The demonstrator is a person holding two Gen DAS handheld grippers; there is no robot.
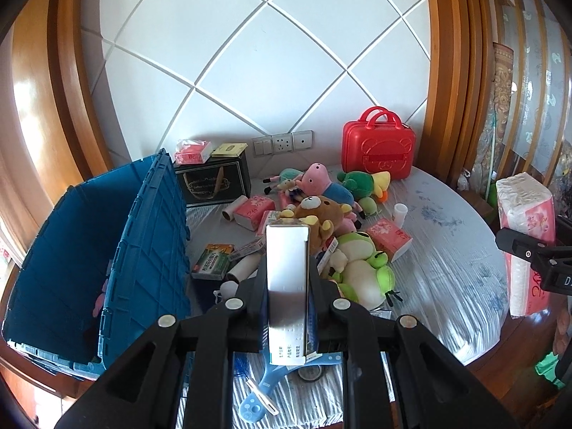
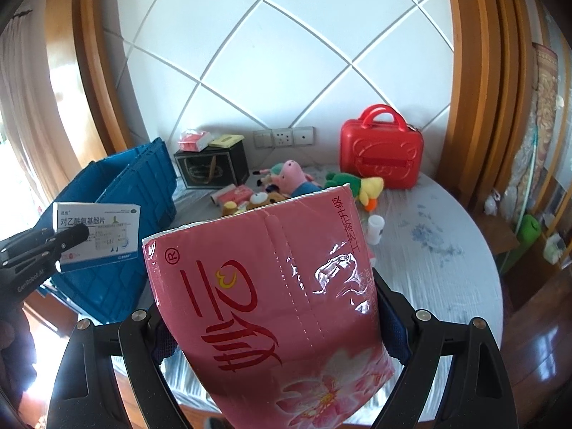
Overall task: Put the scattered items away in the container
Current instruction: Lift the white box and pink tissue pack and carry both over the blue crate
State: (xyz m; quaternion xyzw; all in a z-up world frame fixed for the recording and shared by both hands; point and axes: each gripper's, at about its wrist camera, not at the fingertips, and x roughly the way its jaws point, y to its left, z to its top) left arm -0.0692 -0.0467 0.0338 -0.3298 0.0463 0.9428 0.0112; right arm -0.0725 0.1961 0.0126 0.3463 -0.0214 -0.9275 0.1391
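Observation:
My left gripper (image 1: 287, 286) is shut on a white and blue medicine box (image 1: 287, 279), held above the table next to the open blue crate (image 1: 71, 250). The same box shows in the right wrist view (image 2: 103, 228), with the left gripper (image 2: 69, 239) clamped on it in front of the crate (image 2: 143, 178). My right gripper (image 2: 271, 325) is shut on a large pink tissue pack (image 2: 271, 286), held up over the table; it also shows at the right edge of the left wrist view (image 1: 525, 236). Plush toys (image 1: 329, 221), small pink tissue packs (image 1: 252, 211) and small boxes (image 1: 211, 261) lie scattered on the table.
A red case (image 1: 377, 148) stands at the back by the wall. A black gift box (image 1: 214, 178) with items on top stands behind the crate. A white cup (image 1: 400, 212) and a blue plastic tool (image 1: 264, 389) lie on the round cloth-covered table (image 1: 464, 268).

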